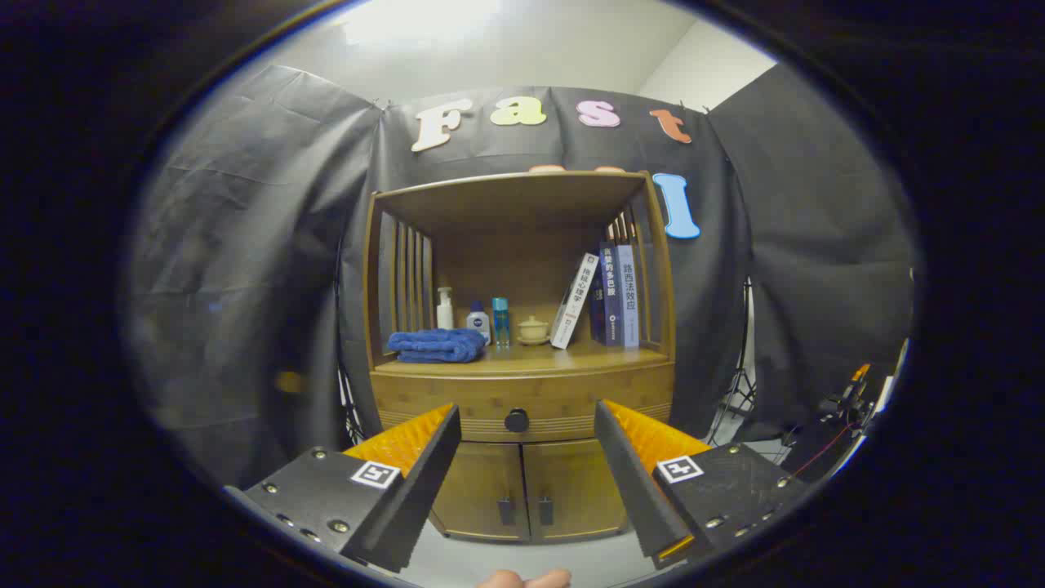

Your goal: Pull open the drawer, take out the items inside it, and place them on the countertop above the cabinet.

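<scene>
I have the gripper (526,420) lined up on the wooden cabinet (522,457), well short of it, with the fingers spread wide and nothing between them. The drawer (522,404) sits shut, straight ahead beyond the fingertips, and its dark round knob (516,420) shows in the gap between the two fingers, a touch closer to the left one. So I judge this to be the very first step: the approach to the drawer, with nothing yet pulled or taken out. Whatever lies inside the drawer is hidden from me.

Above the drawer, further beyond the fingers, is the countertop (571,357) where the items must end up. It already carries a folded blue towel (437,345) on the left-finger side, a few small bottles (478,320) and a little lidded cup (534,330) about in line with the gap, and a row of books (608,298) on the right-finger side. Free room looks to be along the front edge, ahead of the cup and books.

Below the drawer are two cabinet doors (522,490), which I should leave alone.

Next I think I need to move forward, keeping the knob centred between the fingers, close on it from both sides, then draw straight back.
</scene>
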Demonstrator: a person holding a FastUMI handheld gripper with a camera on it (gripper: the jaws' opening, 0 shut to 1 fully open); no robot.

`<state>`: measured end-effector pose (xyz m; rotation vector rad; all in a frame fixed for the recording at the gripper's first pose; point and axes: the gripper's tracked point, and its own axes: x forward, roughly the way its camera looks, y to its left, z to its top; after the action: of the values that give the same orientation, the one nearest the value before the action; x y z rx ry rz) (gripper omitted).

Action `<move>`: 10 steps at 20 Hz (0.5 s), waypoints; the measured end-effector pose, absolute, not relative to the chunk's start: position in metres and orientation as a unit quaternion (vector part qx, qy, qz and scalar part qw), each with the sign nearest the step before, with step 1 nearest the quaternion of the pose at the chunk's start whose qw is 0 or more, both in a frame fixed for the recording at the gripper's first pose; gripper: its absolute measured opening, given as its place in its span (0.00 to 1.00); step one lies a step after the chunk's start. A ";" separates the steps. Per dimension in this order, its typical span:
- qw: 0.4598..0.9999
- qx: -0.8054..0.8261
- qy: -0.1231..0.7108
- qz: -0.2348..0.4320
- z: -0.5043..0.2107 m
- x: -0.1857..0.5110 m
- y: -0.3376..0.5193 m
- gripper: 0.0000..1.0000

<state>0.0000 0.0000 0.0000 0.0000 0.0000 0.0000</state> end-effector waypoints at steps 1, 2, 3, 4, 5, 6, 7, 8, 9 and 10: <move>1.000 0.000 0.001 0.001 -0.001 0.000 0.001 0.99; 1.000 0.000 0.002 0.002 -0.002 0.001 0.001 0.99; 1.000 0.000 0.003 0.003 -0.002 0.002 0.002 0.99; 1.000 0.000 0.005 0.004 -0.004 0.003 0.003 0.99; 1.000 -0.001 0.007 0.004 -0.005 0.004 0.003 0.99; 1.000 -0.003 0.008 0.003 -0.005 0.005 0.003 0.99; 1.000 -0.004 0.010 0.003 -0.007 0.005 0.002 0.99; 1.000 -0.005 0.012 0.003 -0.008 0.006 0.002 0.99; 1.000 -0.005 0.014 0.003 -0.009 0.006 0.003 0.99; 1.000 -0.005 0.015 0.004 -0.010 0.007 0.003 0.99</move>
<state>0.0071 0.0031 -0.0100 -0.0095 0.0305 0.0075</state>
